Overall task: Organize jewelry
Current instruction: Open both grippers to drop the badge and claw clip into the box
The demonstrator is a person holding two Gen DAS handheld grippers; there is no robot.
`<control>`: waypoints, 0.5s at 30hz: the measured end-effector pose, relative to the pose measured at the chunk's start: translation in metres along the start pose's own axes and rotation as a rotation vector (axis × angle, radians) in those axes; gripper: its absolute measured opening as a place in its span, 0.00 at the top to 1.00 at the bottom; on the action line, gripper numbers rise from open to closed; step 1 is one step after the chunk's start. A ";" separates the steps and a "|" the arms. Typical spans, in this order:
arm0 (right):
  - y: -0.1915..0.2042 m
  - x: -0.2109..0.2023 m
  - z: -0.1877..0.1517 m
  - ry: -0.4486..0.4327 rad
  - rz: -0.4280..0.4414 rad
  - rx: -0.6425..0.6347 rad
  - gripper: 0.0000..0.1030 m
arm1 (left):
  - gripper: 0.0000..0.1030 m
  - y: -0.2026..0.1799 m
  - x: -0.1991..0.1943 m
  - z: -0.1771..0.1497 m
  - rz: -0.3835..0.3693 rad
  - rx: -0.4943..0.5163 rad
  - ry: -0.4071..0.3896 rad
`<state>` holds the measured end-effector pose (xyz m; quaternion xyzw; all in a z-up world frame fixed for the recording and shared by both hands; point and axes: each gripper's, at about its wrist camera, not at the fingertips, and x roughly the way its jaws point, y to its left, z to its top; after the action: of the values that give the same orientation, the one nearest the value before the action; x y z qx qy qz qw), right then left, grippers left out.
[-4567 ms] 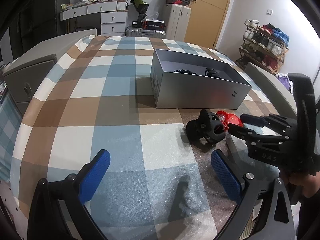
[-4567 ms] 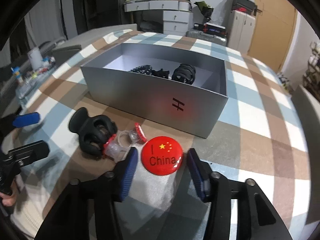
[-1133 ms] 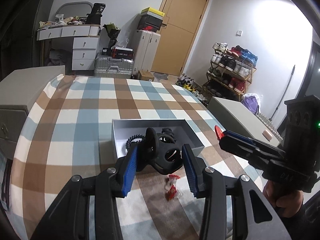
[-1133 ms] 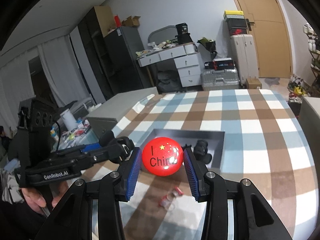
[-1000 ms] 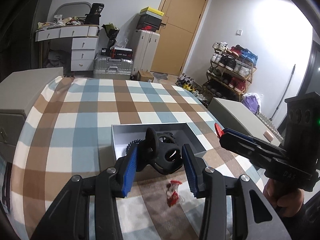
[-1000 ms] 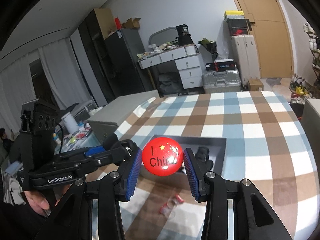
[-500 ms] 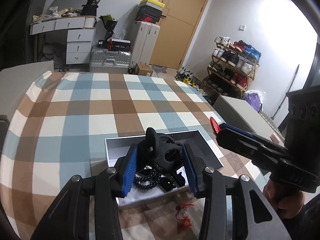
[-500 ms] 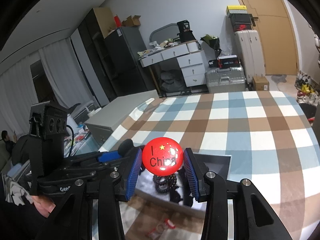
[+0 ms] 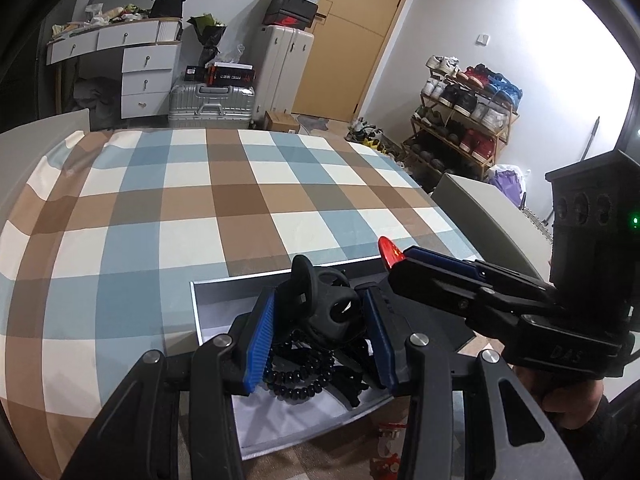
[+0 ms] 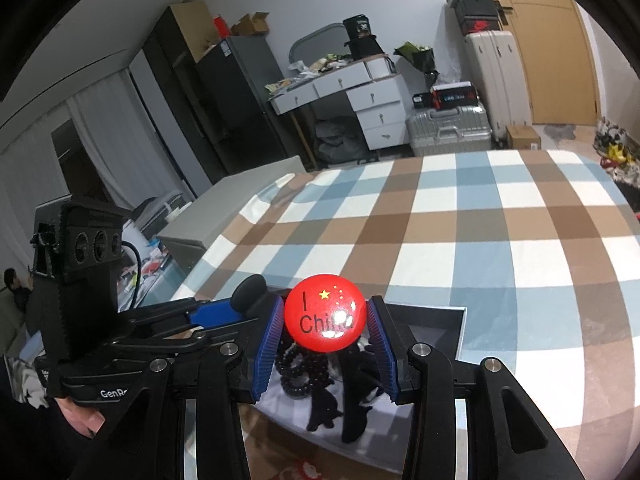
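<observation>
My left gripper (image 9: 318, 332) is shut on a black hair claw clip (image 9: 326, 304) and holds it above the open grey box (image 9: 216, 284). My right gripper (image 10: 326, 344) is shut on a round red "I China" badge (image 10: 325, 312) and holds it above the same box (image 10: 460, 320). A black bead bracelet (image 9: 296, 376) and other dark pieces lie on the box's white floor; the bracelet also shows in the right wrist view (image 10: 298, 372). The right gripper appears in the left wrist view (image 9: 394, 264), just right of the clip.
A small red and clear item (image 9: 386, 446) lies on the checked tablecloth (image 9: 160, 208) in front of the box. Grey cabinets stand at both sides of the table. A desk, suitcases and a shoe rack (image 9: 460, 120) stand beyond it.
Both grippers have moved forward with their loads, from in front of the box to directly above its inside. Earlier, the clip and badge lay on the cloth.
</observation>
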<state>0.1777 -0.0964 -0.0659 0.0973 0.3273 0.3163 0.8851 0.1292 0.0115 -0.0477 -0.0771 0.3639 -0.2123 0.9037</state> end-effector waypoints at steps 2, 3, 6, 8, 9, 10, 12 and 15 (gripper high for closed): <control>-0.001 0.002 -0.001 0.006 0.001 0.003 0.59 | 0.63 -0.001 0.000 0.000 0.006 0.009 -0.007; -0.002 0.003 -0.001 0.010 0.001 0.002 0.59 | 0.63 -0.001 0.000 0.000 0.006 0.009 -0.008; -0.003 0.007 -0.003 0.019 -0.003 0.000 0.59 | 0.63 -0.002 0.003 0.000 -0.004 0.010 -0.001; -0.005 0.008 -0.003 0.024 -0.004 0.005 0.59 | 0.63 0.000 0.006 0.001 -0.008 0.007 0.004; -0.006 0.009 -0.004 0.026 -0.003 0.009 0.59 | 0.63 0.001 0.007 0.001 -0.012 0.001 0.008; -0.006 0.010 -0.004 0.027 -0.001 0.010 0.59 | 0.63 0.002 0.007 0.001 -0.014 0.000 0.011; -0.007 0.011 -0.004 0.030 -0.001 0.017 0.59 | 0.62 0.003 0.008 0.000 -0.017 0.000 0.013; -0.011 0.009 -0.004 0.023 0.012 0.044 0.58 | 0.62 0.003 0.009 0.001 -0.027 0.011 0.024</control>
<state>0.1854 -0.0993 -0.0778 0.1151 0.3440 0.3152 0.8770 0.1363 0.0099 -0.0537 -0.0745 0.3726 -0.2273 0.8966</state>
